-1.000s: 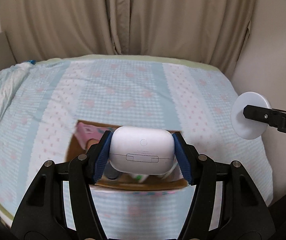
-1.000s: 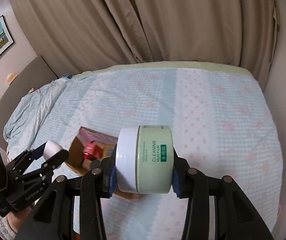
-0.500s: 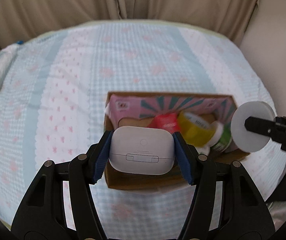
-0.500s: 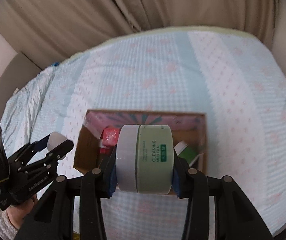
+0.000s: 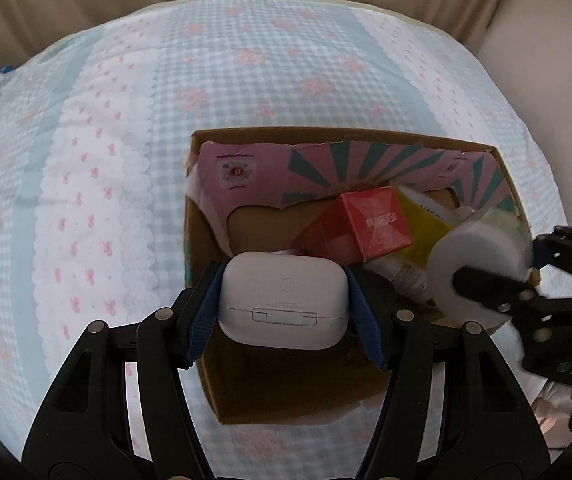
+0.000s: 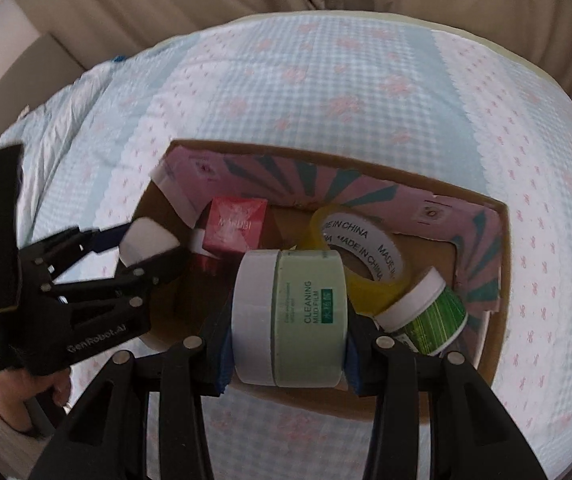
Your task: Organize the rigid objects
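**Two items held over the box, neither yet released**

The cardboard box (image 6: 482,320) sits on the checked bedspread (image 5: 245,80), open at the top, its pink-and-teal flaps folded inward. Already inside it: a red carton (image 6: 234,224), a roll of yellow tape (image 6: 366,256) and a small green jar with a white lid (image 6: 426,312). These lie loosely against one another toward the middle and right of the box; the left part of the floor shows bare cardboard.

The left gripper (image 5: 283,304) is pinching a white earbud case (image 5: 283,300) between its blue pads, hinge side toward the camera. The case hangs over the near left portion of the box, above the rim, touching nothing inside as far as I can tell.

The right gripper (image 6: 288,320) is clamped on a pale green jar of cleaning mud film (image 6: 290,316), held on its side with the white lid to the left. It hangs over the near edge of the box, just in front of the tape roll and beside the small green jar.

Assessment: three items are stowed and two more are in hand, positioned for placing. What remains is lowering and releasing both. No other loose objects are visible on the bedspread, so these may be the last. The open left floor looks the natural spot for the case; the jar's side is more crowded.
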